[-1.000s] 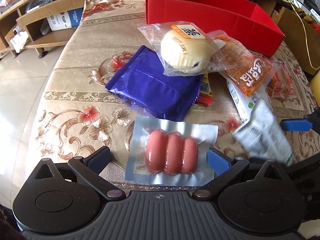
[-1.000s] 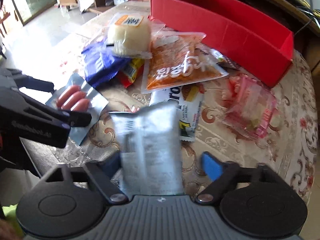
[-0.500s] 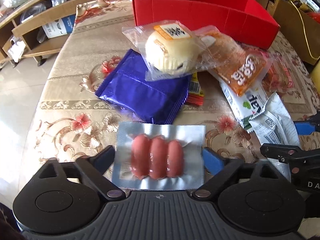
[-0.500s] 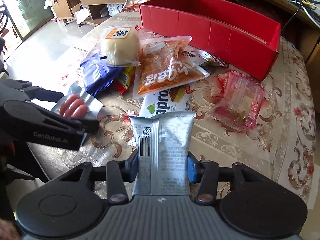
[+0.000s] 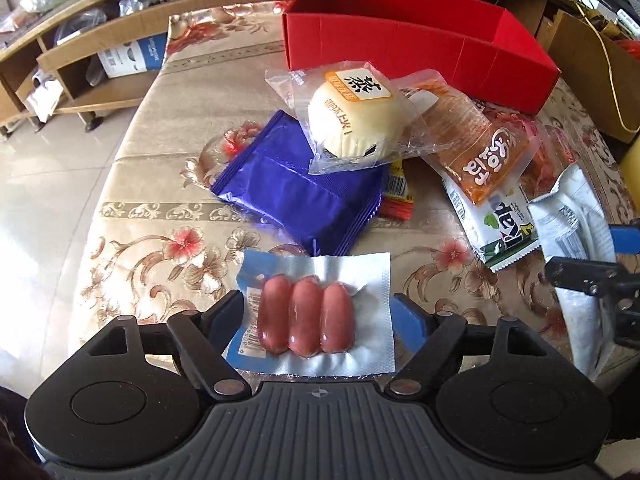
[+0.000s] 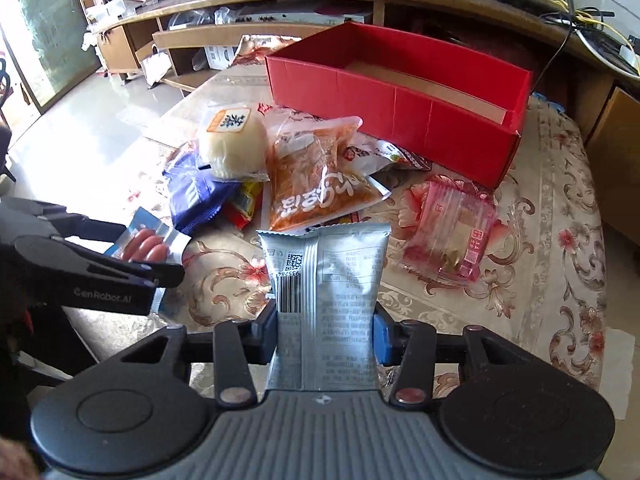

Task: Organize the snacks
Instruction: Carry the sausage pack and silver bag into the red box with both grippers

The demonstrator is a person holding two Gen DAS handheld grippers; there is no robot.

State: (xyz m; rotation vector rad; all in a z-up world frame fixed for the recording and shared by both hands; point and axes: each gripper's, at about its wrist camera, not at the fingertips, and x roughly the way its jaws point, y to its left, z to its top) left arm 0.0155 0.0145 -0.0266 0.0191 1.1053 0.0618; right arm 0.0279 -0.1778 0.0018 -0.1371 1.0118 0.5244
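My left gripper (image 5: 318,310) is shut on a sausage pack (image 5: 308,316) with three pink sausages and holds it above the table. My right gripper (image 6: 325,330) is shut on a silver snack bag (image 6: 326,292), also lifted; the bag shows at the right edge of the left wrist view (image 5: 576,220). An open red box (image 6: 400,92) stands at the far side of the table, nothing visible inside. The sausage pack also shows at the left of the right wrist view (image 6: 146,246).
A pile lies before the box: a steamed bun in clear wrap (image 5: 356,120), a blue packet (image 5: 296,192), an orange kimchi pouch (image 6: 320,184), a white-green packet (image 5: 504,228), a pink wrapped snack (image 6: 452,236). Wooden shelves (image 6: 180,40) stand behind the table.
My right gripper has closed on the silver bag and lifted it. My left gripper has closed on the sausage pack and raised it off the cloth.
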